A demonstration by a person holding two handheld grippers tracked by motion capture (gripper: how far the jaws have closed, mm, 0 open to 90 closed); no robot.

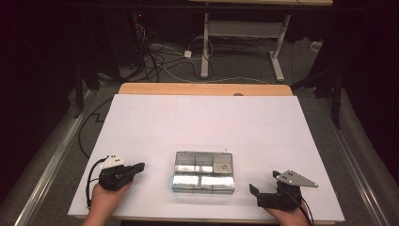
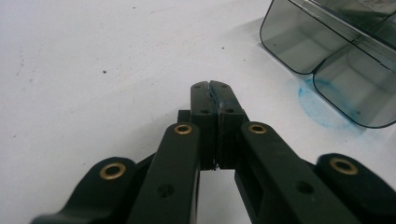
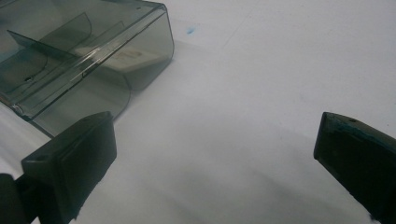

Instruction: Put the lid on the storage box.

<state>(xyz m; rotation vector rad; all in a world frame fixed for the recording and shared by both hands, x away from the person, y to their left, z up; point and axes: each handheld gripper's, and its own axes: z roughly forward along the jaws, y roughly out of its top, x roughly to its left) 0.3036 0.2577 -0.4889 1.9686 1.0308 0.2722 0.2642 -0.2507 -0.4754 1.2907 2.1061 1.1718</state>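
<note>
Two grippers low beside the organizer box [image 1: 203, 172]: left gripper [image 1: 139, 166] closed, right gripper [image 1: 264, 187] agape.

left gripper [image 1: 137, 167]: black jaws and body, brass-coloured rivets at the joints, a thin blue smear down the seam where the pads meet
left gripper plate: pale grey with small dark holes
right gripper [image 3: 212, 154]: black, with teal-blue smudging along the edge of one pad
right gripper plate: light grey, three-cornered, dotted with dark holes
compartment box [image 1: 203, 171]: smoky grey see-through plastic, walls glinting silver-white from above
small card in box [image 1: 222, 166]: cream white with a faint reddish mark
table sheet [image 1: 207, 120]: plain white, a few dark specks, faint pencil-grey lines
ring mark on sheet [image 2: 322, 105]: blue, smeared
table edge [image 1: 205, 89]: light wood tan
</note>
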